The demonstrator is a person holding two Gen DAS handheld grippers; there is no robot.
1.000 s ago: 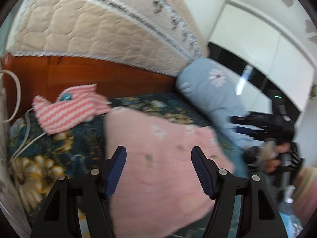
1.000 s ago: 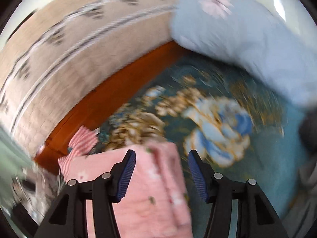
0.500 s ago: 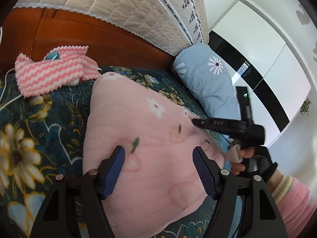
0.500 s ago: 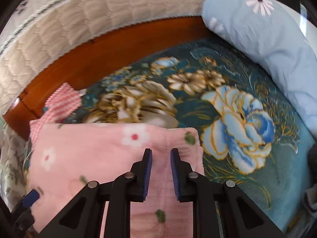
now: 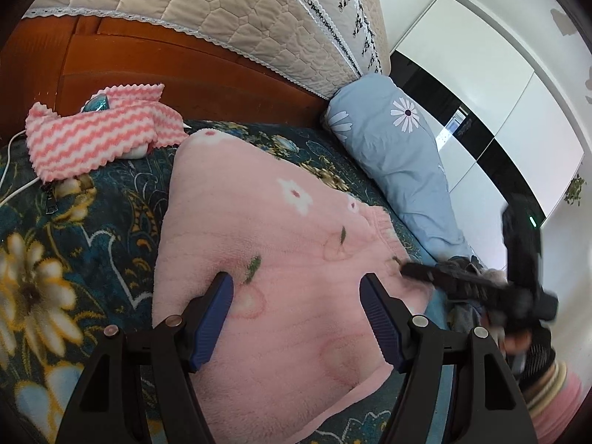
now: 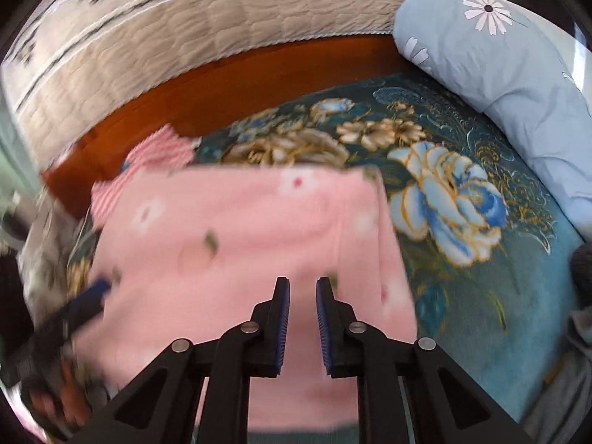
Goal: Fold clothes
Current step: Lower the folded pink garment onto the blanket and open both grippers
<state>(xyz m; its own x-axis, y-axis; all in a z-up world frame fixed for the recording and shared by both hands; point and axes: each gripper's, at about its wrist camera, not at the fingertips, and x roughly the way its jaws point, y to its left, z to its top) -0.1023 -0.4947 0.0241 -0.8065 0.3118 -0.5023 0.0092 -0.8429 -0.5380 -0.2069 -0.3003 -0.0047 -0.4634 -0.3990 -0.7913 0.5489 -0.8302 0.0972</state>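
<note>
My left gripper (image 5: 296, 318) hovers over the pink garment (image 5: 266, 259), fingers spread wide and holding nothing. The garment lies folded flat on the floral bedspread (image 6: 481, 259), just beside the blue pillow (image 5: 399, 155). My right gripper (image 6: 302, 314) has fingers nearly together; I cannot tell whether fabric is caught between them. A loose pinch could drag the fleece and undo the fold. No readable writing anywhere.

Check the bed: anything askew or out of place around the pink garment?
Mostly tidy. The pink garment lies folded and flat on the floral bedspread. One oddity: a pink zigzag-striped cloth sits crumpled by the wooden bed frame, draped over a teal object, with a white cable beside it.
</note>
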